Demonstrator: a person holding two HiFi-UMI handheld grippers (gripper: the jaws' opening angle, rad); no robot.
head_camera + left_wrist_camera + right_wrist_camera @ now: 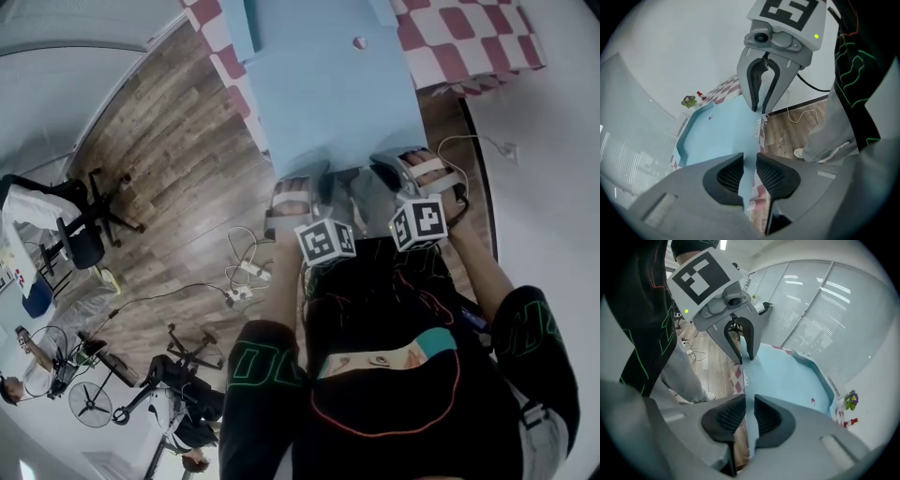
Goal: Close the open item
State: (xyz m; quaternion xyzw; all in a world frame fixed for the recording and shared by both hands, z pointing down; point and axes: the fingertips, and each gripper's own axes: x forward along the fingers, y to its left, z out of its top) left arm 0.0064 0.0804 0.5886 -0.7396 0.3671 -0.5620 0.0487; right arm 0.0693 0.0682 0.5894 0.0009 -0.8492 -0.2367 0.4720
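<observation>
A large light-blue flat box (333,84) lies on a red-and-white checkered cloth (469,37). Its near edge is a thin blue flap (751,380) standing on edge. My left gripper (312,176) is at that edge on the left, and in the left gripper view (748,176) the flap fills the gap between its dark pads (725,177). My right gripper (389,164) is beside it on the right, shut on the same flap (749,159). In the right gripper view (749,416) the flap runs on through my left gripper (744,357).
A small plant (851,400) stands at the far corner of the cloth, by a white wall. Below the table's near edge lies wooden floor with cables and a power strip (246,272). Office chairs (80,225) stand at the left. A small round mark (360,42) sits on the box.
</observation>
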